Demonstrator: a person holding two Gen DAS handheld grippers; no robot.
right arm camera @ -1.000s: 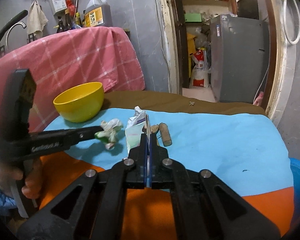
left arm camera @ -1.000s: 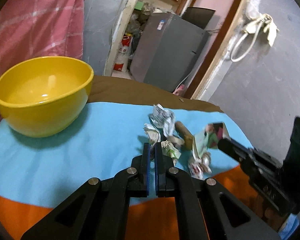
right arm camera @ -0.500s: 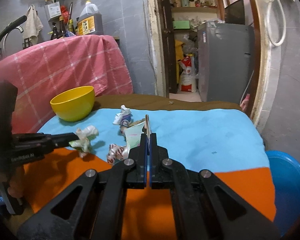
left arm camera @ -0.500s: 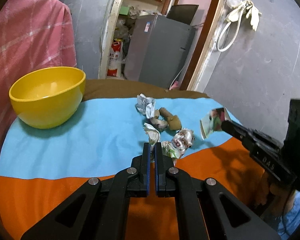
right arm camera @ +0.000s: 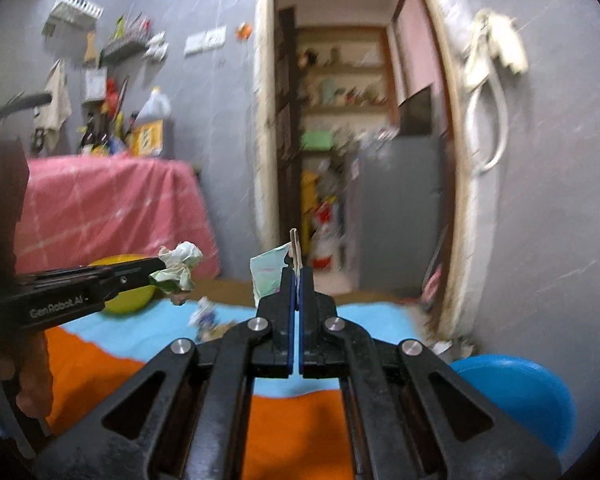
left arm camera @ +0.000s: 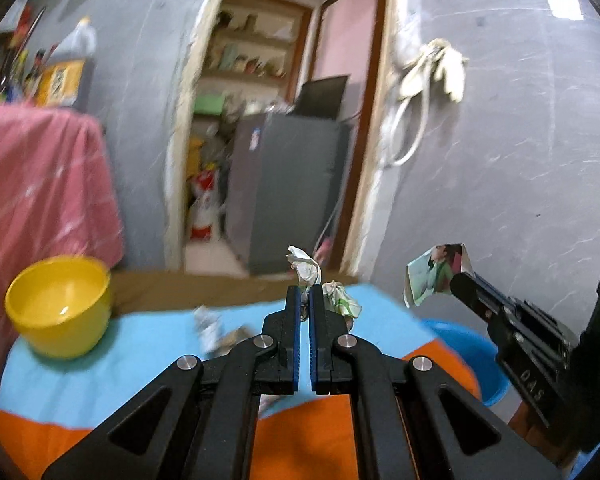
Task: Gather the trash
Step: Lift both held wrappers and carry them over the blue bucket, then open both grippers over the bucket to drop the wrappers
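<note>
Left hand-held gripper: jaws closed on a crumpled paper wad, which sticks up past its tips, lifted clear of the desk.
Right hand-held gripper: jaws closed on a folded printed paper, pinched edge-on, the sheet fanning out to the left of its tips.
Seen from the other side: the right hand-held gripper carries the printed paper to the right of the left one, above the blue tub.
Blue tub: low, below and right of the right hand-held gripper, just off the desk edge.
Desk: blue and orange cloth, beneath both grippers.
Leftover trash: blurred scraps lying on the blue cloth, below and left of the right gripper's tips.
Yellow bowl: on the desk, well to the left of the left hand-held gripper.
</note>
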